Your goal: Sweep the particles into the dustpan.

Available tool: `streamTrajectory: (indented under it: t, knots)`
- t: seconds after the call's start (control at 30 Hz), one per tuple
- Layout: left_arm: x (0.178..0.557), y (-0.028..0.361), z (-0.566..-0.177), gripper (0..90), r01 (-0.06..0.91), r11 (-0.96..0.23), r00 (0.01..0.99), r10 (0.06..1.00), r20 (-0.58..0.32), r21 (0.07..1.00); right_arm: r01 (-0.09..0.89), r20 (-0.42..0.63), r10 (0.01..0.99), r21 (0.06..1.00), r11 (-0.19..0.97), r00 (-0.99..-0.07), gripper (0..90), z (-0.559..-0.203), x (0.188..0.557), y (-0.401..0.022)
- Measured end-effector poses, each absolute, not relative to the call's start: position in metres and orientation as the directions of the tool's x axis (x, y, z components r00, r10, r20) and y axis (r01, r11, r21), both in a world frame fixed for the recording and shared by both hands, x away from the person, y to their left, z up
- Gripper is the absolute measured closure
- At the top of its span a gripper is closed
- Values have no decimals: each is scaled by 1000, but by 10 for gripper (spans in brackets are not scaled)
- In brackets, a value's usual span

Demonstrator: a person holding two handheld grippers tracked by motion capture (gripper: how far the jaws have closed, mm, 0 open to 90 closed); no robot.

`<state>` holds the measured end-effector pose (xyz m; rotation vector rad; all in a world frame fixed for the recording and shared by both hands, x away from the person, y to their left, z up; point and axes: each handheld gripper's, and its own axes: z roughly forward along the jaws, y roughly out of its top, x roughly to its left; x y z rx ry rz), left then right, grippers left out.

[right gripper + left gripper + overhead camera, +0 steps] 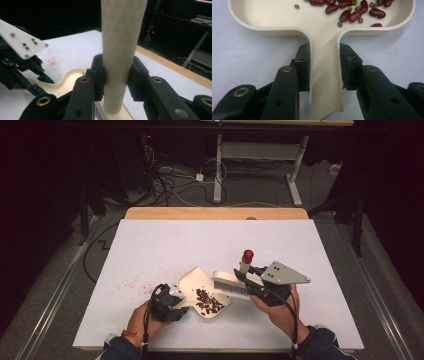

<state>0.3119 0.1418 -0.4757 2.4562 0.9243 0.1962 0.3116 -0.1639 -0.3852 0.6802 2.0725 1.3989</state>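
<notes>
Tools grip both halves of a sweeping job near the bench's front edge: the left tool (167, 302) is clamped on the handle of a cream dustpan (200, 287), holding it flat on the white bench (150, 245), while the right tool (260, 287) is clamped on the pale handle of a brush (231, 284) whose bristles rest at the pan's right rim, apparently to push the catch inward. Kidney beans (209, 302) lie heaped in the pan. Reddish specks (131, 283) dot the bench toward its left edge. Small green beans (340, 24) among the red ones show in the left gripper view; the high view reveals the brush handle's red cap (247, 254).
</notes>
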Motion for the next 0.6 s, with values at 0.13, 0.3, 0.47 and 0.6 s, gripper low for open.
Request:
streamTrajectory:
  t: [0.13,0.3,0.47,0.6]
  knots:
    - [311,143,-474,635,572,-649,763,645,-36,501,124,-188,694,919,374,-695,704,-389,310,-177]
    - [308,142,-472,634,566,-657,766,643,-22,498,165,-177,690,902,400,-702,704,-397,304,-183]
    - [308,140,-474,634,566,-660,764,644,-15,493,182,-133,657,903,389,-742,703,-399,298,-172]
    - [308,141,-474,634,566,-658,765,644,-17,497,178,-94,630,918,355,-771,704,-397,295,-164]
